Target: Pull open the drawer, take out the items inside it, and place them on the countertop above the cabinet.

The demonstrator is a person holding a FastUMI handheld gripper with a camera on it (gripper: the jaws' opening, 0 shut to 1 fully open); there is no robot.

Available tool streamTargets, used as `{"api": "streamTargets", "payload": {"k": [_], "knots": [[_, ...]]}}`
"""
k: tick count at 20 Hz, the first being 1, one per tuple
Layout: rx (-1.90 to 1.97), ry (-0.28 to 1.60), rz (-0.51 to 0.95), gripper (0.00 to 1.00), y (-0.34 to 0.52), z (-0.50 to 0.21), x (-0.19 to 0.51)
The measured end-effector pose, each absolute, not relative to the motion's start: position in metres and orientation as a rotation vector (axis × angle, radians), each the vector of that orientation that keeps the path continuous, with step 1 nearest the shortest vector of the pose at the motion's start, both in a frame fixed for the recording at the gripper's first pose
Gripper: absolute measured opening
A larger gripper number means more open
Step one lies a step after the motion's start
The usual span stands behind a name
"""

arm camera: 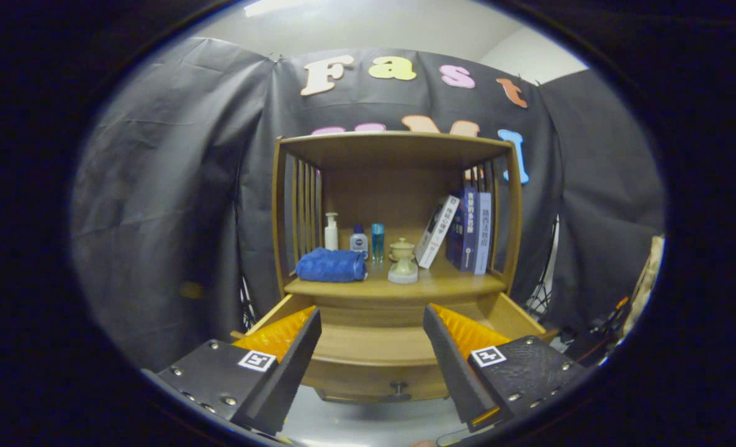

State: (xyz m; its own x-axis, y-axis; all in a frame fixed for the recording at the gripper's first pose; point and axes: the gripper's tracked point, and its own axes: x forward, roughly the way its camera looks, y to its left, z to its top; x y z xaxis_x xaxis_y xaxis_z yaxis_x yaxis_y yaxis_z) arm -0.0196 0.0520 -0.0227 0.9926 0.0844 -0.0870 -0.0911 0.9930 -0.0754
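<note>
The drawer [374, 344] stands pulled out toward me from the base of the wooden cabinet [393, 211], its front panel and small knob [398, 388] low at 6 o'clock between my fingers. From this angle I see only its bare wooden floor, so I cannot tell whether anything remains inside; the near part is hidden behind the front panel. Just above it, the table [455, 282] that forms the cabinet's top already carries a rolled blue towel [331, 265] at 9 o'clock of the shelf space, with a white pump bottle [331, 231], a small lotion bottle [359, 241] and a slim blue bottle [377, 241] standing behind it. A pale lidded jar [403, 261] sits in the middle, and three books [464, 230] lean at 3 o'clock against the slatted side. I judge the opening step done and the emptying either finished or close to it. My next move, I think, calls for tipping the view downward to check the drawer's near end before reaching in. The hand-held gripper [373, 366] hovers level in front of the drawer, pointing straight at the cabinet, its fingers spread wide apart with nothing between them, one at 7 o'clock and one at 5 o'clock, both clear of the drawer's sides.
</note>
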Motion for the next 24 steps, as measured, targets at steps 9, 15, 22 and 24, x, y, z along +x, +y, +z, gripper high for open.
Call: {"api": "streamTargets", "payload": {"k": [9,15,22,24], "knots": [[-0.044,0.108,0.0,0.99,0.012,-0.088,-0.022],[-0.021,0.176,0.008,0.99,0.012,-0.134,-0.003],[-0.035,0.185,-0.012,0.99,-0.002,-0.169,0.034],[-0.038,0.133,-0.007,0.99,-0.003,-0.17,0.041]]}}
